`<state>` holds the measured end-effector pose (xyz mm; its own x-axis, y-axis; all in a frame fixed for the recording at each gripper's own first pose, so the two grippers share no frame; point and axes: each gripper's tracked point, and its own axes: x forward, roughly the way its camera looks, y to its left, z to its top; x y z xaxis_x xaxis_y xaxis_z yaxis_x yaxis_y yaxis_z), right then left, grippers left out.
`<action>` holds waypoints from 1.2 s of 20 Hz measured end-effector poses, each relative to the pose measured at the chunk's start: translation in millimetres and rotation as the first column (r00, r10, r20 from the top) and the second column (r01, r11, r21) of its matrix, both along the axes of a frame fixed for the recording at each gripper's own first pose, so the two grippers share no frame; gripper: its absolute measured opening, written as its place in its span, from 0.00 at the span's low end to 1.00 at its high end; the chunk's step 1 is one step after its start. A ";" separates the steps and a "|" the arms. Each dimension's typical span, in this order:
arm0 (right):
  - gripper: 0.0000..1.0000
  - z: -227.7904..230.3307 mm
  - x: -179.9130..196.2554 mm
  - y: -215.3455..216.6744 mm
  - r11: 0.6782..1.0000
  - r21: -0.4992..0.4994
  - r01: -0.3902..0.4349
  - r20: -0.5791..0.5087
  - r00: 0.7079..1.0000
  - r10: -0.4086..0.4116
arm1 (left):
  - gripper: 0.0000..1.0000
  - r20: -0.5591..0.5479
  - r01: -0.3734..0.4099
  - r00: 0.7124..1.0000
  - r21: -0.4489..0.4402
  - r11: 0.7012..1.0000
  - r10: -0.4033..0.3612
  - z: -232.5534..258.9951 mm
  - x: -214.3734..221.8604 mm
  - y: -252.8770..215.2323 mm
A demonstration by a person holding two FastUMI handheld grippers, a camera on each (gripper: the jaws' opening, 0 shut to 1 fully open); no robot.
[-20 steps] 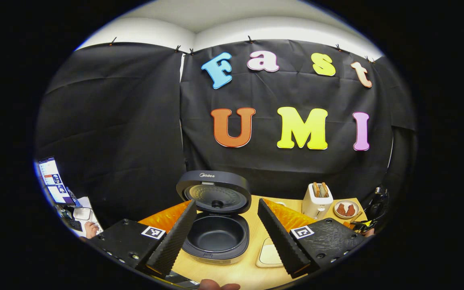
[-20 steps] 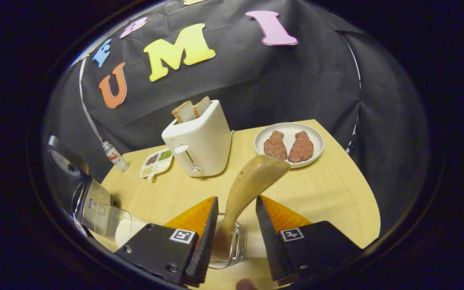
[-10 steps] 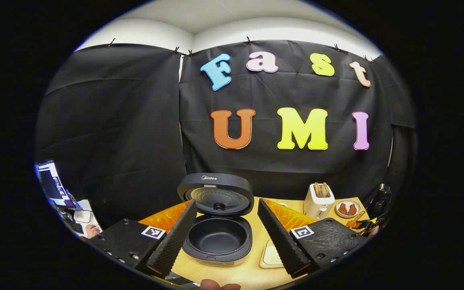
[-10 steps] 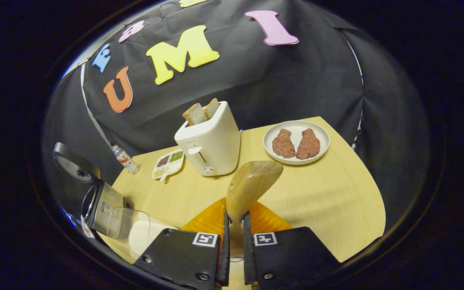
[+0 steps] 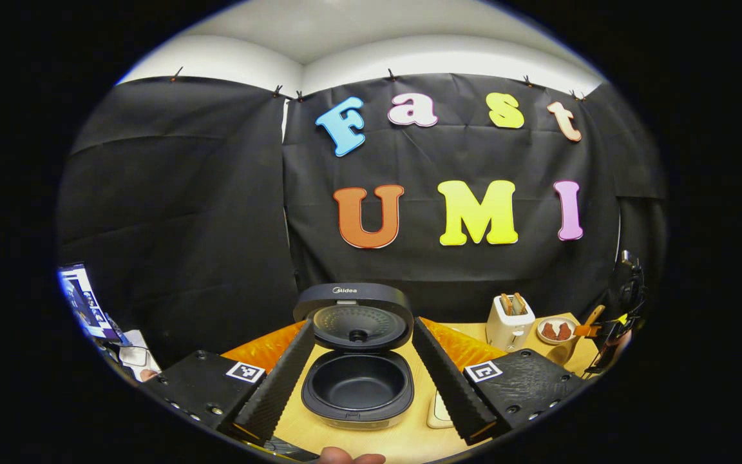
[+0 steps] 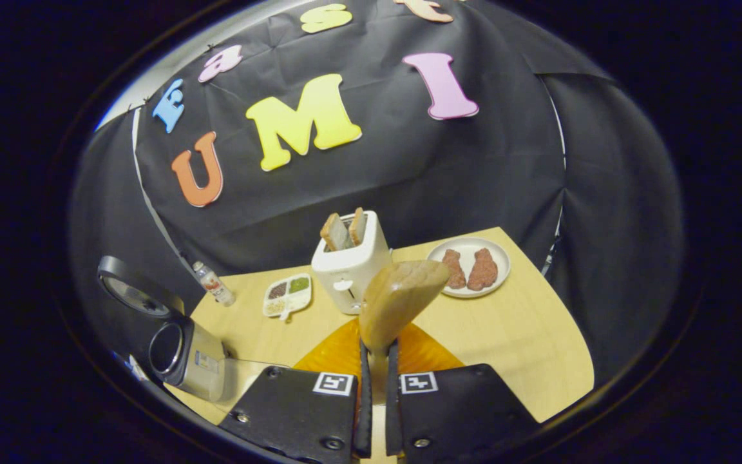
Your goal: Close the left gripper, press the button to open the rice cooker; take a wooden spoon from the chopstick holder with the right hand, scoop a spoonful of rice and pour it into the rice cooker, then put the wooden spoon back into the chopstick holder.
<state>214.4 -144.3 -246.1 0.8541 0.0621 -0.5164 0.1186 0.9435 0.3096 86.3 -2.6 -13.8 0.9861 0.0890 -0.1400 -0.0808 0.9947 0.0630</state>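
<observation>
Two views apply; take them in order.

Left gripper view: the left gripper (image 5: 362, 361) is spread wide and holds nothing. Beyond its fingers the rice cooker (image 5: 357, 385) stands on the table (image 5: 403, 438) with its lid (image 5: 353, 316) raised, so the button press looks complete. Keep this gripper back from the pot opening so the pour has a free path. At the far right, the right gripper (image 5: 609, 338) carries the wooden spoon (image 5: 570, 345), bowl end low; it is small and distorted there, so the grip cannot be judged from this side.

Right gripper view: the right gripper (image 6: 376, 393) is pressed together on the neck of the wooden spoon (image 6: 400, 299), bowl pointing up and forward. The step in hand appears to be carrying the spoon to the rice. Keep the pinch firm and the bowl level once loaded, since a smooth handle may twist between the pads. The toaster (image 6: 350, 267), plate (image 6: 471, 267) and seasoning tray (image 6: 287, 296) lie beyond. The rice cooker (image 6: 184, 351) sits at lower left, partly cut off. The chopstick holder is hidden below the gripper, and the spoon's handle end is masked. A clear container beside the cooker is hard to make out.
</observation>
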 end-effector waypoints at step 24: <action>0.13 -95.7 -27.0 198.4 0.888 -0.438 -0.138 -0.034 0.990 0.137 | 0.98 -0.075 0.044 0.996 -0.004 0.999 -0.044 -35.4 -38.1 107.2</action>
